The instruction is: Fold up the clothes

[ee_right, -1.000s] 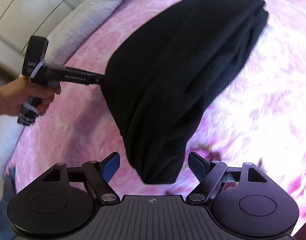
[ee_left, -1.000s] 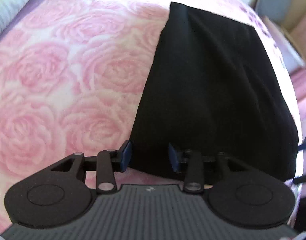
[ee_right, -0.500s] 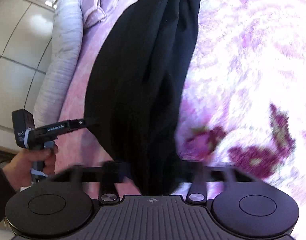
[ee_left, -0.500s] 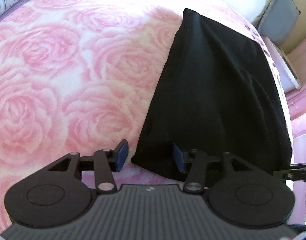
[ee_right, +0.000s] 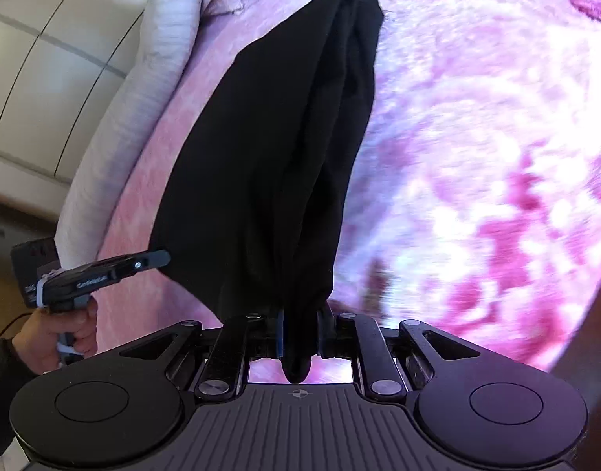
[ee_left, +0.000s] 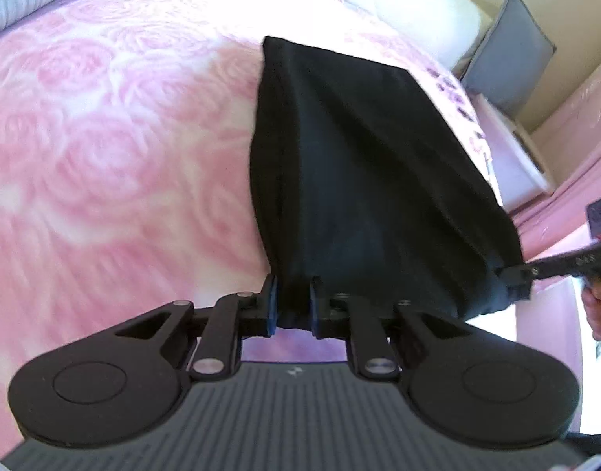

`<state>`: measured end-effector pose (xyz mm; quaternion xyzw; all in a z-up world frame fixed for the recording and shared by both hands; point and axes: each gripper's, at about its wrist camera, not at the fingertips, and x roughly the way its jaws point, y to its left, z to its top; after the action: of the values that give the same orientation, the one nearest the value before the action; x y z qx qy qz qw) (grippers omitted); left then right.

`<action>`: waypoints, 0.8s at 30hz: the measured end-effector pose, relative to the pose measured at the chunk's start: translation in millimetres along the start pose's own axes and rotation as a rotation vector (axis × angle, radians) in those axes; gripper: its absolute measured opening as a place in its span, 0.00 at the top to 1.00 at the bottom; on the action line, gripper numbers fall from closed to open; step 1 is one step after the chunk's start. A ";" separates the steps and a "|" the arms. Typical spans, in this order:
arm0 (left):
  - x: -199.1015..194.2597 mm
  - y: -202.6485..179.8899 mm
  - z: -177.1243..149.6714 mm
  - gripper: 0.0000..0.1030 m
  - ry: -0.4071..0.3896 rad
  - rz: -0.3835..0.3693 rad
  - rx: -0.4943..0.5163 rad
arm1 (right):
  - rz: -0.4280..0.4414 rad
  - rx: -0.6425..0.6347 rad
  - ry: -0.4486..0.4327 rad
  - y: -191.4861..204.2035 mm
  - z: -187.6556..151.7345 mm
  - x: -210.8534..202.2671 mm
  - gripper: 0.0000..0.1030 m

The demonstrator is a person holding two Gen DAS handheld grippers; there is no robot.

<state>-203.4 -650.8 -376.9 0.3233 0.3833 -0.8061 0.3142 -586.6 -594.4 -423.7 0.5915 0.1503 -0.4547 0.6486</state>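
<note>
- One black garment (ee_left: 363,180), two grippers, one pink rose-print bedspread (ee_left: 104,149).
- Left gripper (ee_left: 293,308): jaws clamped on the garment's near left corner, cloth bunched between the blue pads.
- The garment stretches away from both grippers, its near edge held up, its far end on the bedspread.
- Right gripper (ee_right: 300,333): jaws pinched on the near right corner, a fold of cloth hanging through them.
</note>
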 end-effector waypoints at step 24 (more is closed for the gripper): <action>1.6 -141.3 -125.2 0.85 -0.282 0.412 0.204 | 0.052 -0.538 -0.283 -59.1 -14.8 -6.5 0.61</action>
<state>-275.8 -476.5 -381.7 0.3090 0.1785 -0.7967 0.4878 -630.4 -571.7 -460.0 0.3332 0.1582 -0.4596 0.8079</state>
